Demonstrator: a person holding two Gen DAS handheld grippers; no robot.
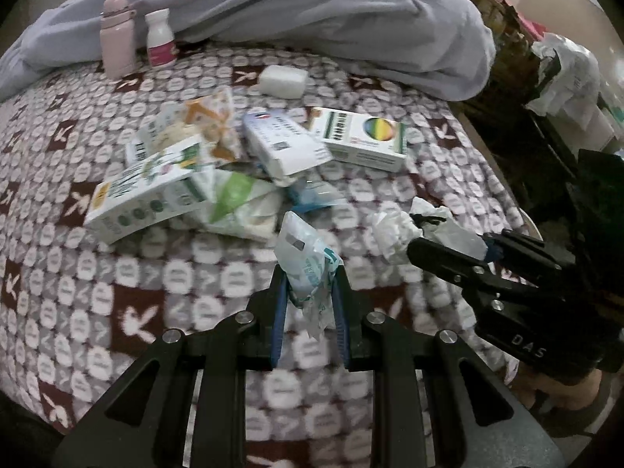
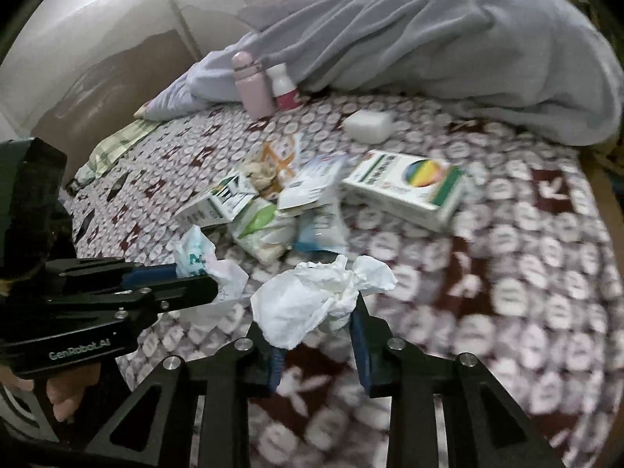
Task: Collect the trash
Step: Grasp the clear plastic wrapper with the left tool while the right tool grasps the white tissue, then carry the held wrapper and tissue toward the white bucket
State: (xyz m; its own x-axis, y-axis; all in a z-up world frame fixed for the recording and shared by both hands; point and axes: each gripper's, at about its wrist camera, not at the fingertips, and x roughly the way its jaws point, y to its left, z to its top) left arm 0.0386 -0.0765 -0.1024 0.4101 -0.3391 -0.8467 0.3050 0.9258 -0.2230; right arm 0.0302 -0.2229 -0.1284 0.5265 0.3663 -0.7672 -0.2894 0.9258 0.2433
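Observation:
My left gripper (image 1: 310, 273) is shut on a crumpled white wrapper with teal print (image 1: 304, 257), held just above the patterned bedspread (image 1: 117, 292). To its right, my right gripper (image 1: 448, 247) is shut on a crumpled white tissue (image 1: 392, 234). In the right wrist view the tissue (image 2: 312, 296) bulges out between the right gripper's (image 2: 312, 312) blue pads, and the left gripper (image 2: 210, 284) with its wrapper (image 2: 202, 257) sits at the left. Beyond both lies a pile of trash: a green-and-white carton (image 1: 144, 191), a white-and-blue box (image 1: 280, 144), a green wrapper (image 1: 241, 202) and a box with a rainbow circle (image 1: 366, 138).
A pink bottle (image 1: 117, 35), a white pill bottle (image 1: 160, 37) and a white block (image 1: 282, 80) stand at the back, against a rumpled blue-grey duvet (image 1: 312, 11). The bed's right edge drops to dark clutter and bags (image 1: 546, 78). A hand (image 2: 66, 397) holds the left gripper's handle.

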